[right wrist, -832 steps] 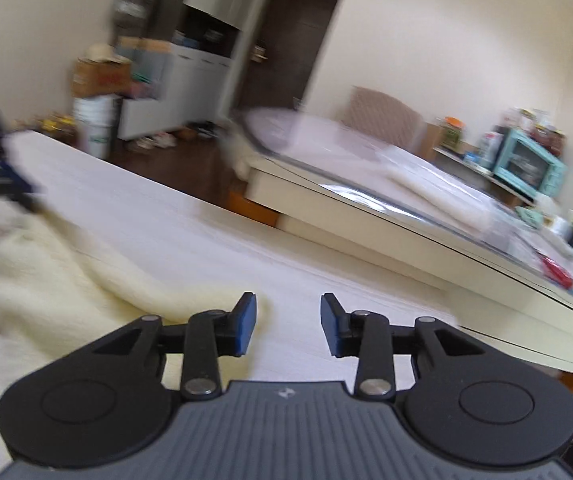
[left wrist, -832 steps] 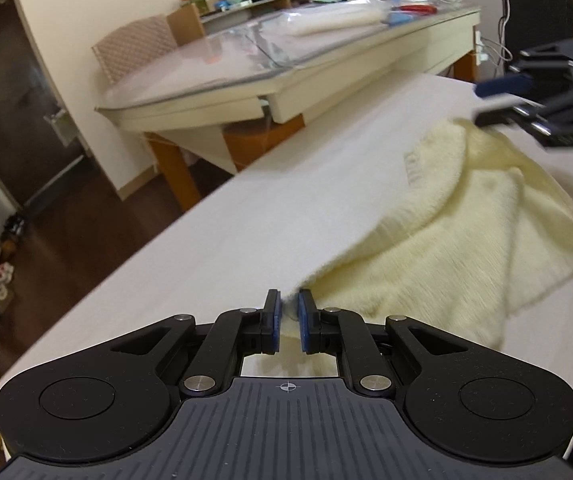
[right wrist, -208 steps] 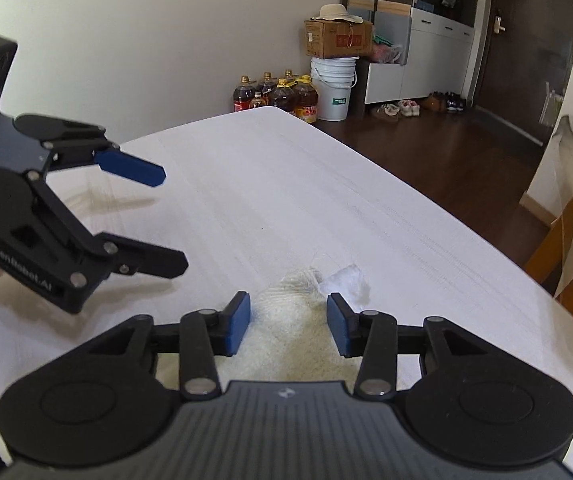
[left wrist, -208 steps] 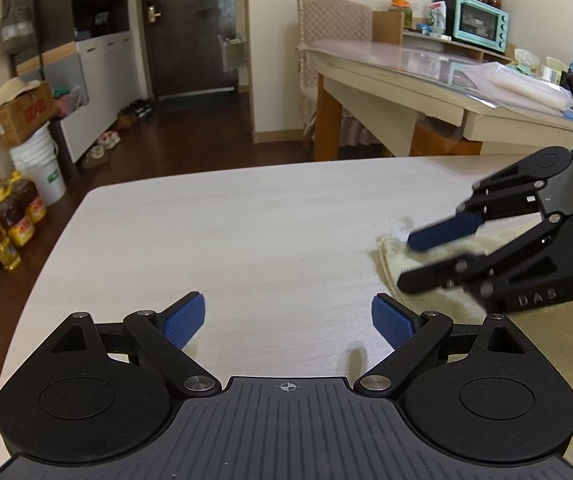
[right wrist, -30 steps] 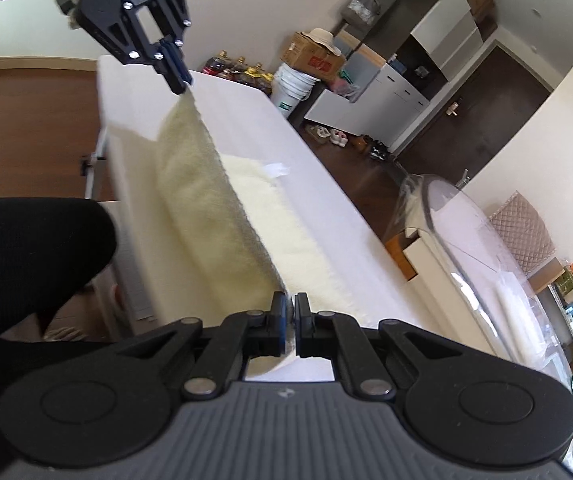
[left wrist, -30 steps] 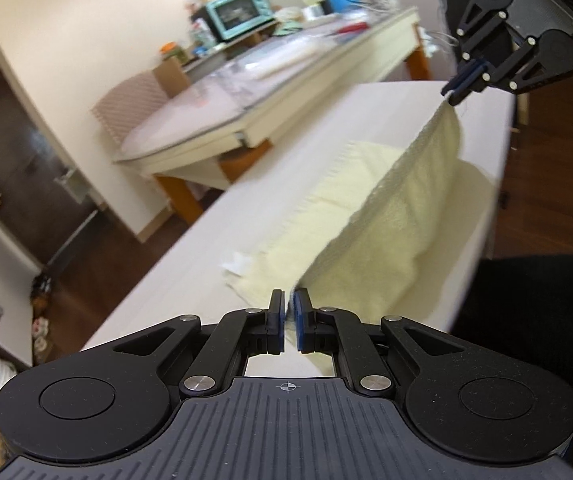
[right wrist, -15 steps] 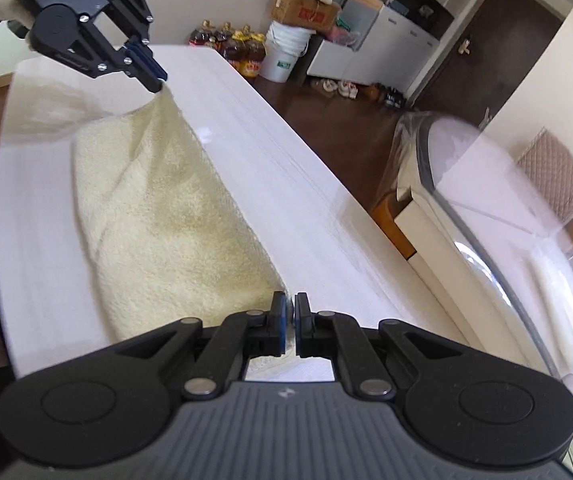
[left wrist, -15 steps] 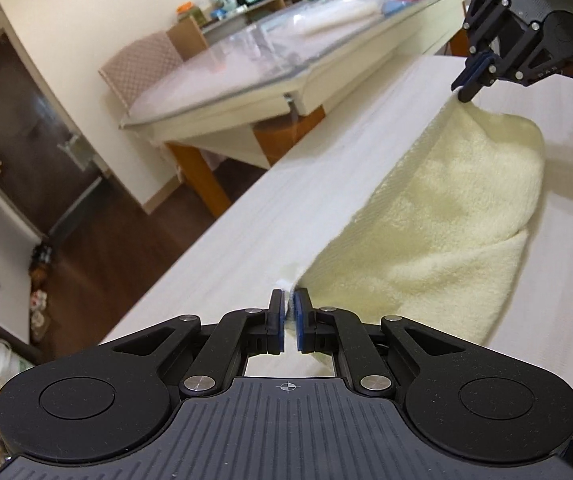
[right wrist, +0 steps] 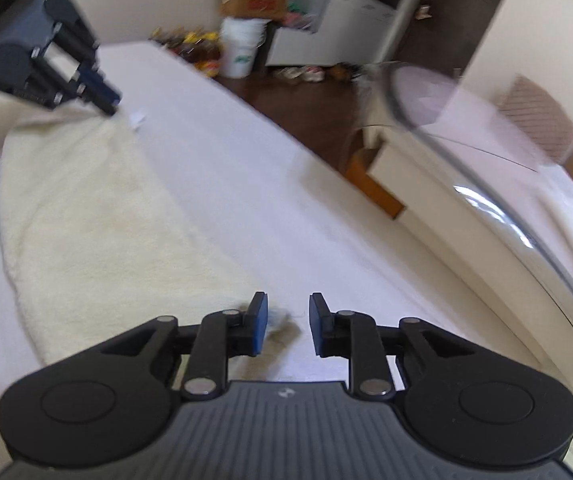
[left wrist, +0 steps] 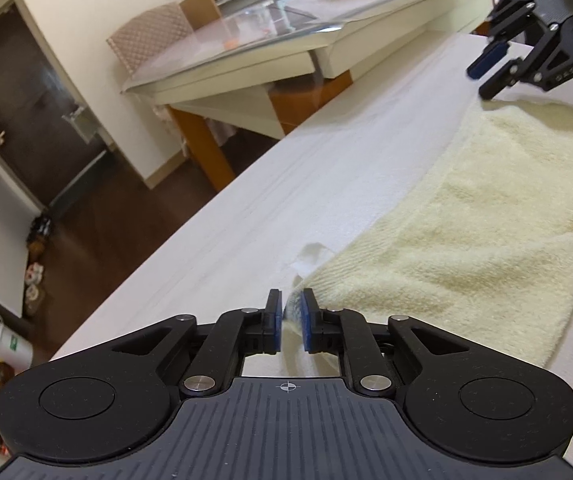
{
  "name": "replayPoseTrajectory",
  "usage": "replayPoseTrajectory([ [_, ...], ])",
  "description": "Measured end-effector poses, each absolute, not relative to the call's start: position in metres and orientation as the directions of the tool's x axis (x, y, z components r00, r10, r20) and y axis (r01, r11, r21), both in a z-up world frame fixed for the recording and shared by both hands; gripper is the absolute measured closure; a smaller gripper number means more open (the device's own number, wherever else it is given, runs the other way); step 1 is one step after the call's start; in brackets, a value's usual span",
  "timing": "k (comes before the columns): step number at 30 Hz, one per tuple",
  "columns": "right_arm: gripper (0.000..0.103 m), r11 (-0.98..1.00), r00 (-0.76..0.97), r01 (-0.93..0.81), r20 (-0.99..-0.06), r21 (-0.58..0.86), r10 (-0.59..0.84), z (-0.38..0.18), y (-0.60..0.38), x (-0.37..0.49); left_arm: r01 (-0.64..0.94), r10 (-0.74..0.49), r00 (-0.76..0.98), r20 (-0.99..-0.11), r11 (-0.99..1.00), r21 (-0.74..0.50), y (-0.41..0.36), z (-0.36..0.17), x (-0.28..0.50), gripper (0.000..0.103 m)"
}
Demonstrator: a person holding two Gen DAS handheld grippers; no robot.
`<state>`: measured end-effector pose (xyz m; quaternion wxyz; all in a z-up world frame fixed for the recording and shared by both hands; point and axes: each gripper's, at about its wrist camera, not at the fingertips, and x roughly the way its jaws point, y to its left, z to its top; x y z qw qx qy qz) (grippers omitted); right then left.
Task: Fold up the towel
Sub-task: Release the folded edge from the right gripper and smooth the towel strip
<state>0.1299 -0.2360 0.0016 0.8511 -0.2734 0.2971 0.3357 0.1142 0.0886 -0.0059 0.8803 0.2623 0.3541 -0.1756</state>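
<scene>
A pale yellow towel (left wrist: 486,232) lies folded on the white table (left wrist: 326,184); it also shows in the right wrist view (right wrist: 86,216). My left gripper (left wrist: 290,324) sits at the towel's near corner with its jaws slightly parted, the corner's fringe between the pads. My right gripper (right wrist: 284,328) is open just above the other end's corner. The right gripper shows in the left wrist view (left wrist: 486,76), open above the far end. The left gripper shows in the right wrist view (right wrist: 102,96) at the far corner.
A small white tag (left wrist: 306,260) lies by the towel's corner. A glass-topped table (left wrist: 286,36) with a chair (left wrist: 154,40) stands beyond the table edge. A bucket (right wrist: 242,48), bottles and a box stand on the dark floor.
The towel's lifted edge has come down flat on the table. Both grippers have parted their jaws, the right one wider, and the right has lifted off the corner.
</scene>
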Motion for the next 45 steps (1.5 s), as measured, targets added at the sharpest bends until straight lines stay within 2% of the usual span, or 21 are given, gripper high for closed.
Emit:
replayPoseTrajectory([
  [7, 0.074, 0.703, 0.630, -0.688, -0.626, -0.177, 0.459, 0.026, -0.262, 0.085, 0.422, -0.104, 0.741, -0.663, 0.840, 0.340, 0.105, 0.017, 0.082, 0.088],
  [12, 0.069, 0.702, 0.571, -0.711, -0.618, -0.044, 0.540, 0.022, -0.270, 0.033, 0.475, -0.189, 0.727, -0.660, 0.833, 0.284, 0.095, 0.026, 0.031, 0.088],
  [15, 0.059, 0.717, 0.556, -0.697, -0.616, 0.020, 0.558, 0.014, -0.278, 0.019, 0.519, -0.229, 0.700, -0.676, 0.814, 0.262, 0.082, 0.016, 0.011, 0.085],
  [21, 0.061, 0.747, 0.536, -0.649, -0.612, 0.141, 0.581, -0.004, -0.290, 0.034, 0.530, -0.246, 0.685, -0.686, 0.814, 0.239, 0.066, -0.001, 0.011, 0.085],
  [23, 0.065, 0.745, 0.522, -0.643, -0.611, 0.177, 0.595, -0.007, -0.292, 0.042, 0.527, -0.243, 0.686, -0.686, 0.816, 0.237, 0.065, -0.004, 0.013, 0.085],
  [26, 0.078, 0.731, 0.488, -0.635, -0.605, 0.249, 0.629, -0.013, -0.296, 0.051, 0.528, -0.238, 0.684, -0.690, 0.814, 0.242, 0.064, -0.006, 0.014, 0.084],
  [28, 0.098, 0.717, 0.460, -0.636, -0.606, 0.285, 0.649, -0.017, -0.298, 0.055, 0.530, -0.237, 0.680, -0.694, 0.813, 0.242, 0.064, -0.006, 0.015, 0.084],
  [29, 0.098, 0.715, 0.455, -0.634, -0.606, 0.294, 0.652, -0.017, -0.300, 0.056, 0.531, -0.236, 0.679, -0.695, 0.812, 0.243, 0.063, -0.006, 0.016, 0.084],
  [36, 0.098, 0.783, 0.529, -0.582, -0.629, 0.220, 0.570, -0.008, -0.320, 0.059, 0.547, -0.224, 0.673, -0.705, 0.793, 0.270, 0.059, -0.007, 0.020, 0.084],
  [38, 0.095, 0.790, 0.535, -0.578, -0.636, 0.205, 0.557, -0.007, -0.322, 0.058, 0.547, -0.224, 0.672, -0.706, 0.793, 0.269, 0.059, -0.008, 0.020, 0.084],
  [40, 0.089, 0.800, 0.580, -0.582, -0.617, 0.143, 0.532, -0.002, -0.316, 0.047, 0.547, -0.223, 0.671, -0.707, 0.793, 0.268, 0.059, -0.008, 0.020, 0.084],
  [45, 0.089, 0.753, 0.607, -0.658, -0.578, 0.019, 0.546, 0.009, -0.271, 0.021, 0.552, -0.216, 0.664, -0.716, 0.788, 0.274, 0.057, -0.007, 0.021, 0.085],
])
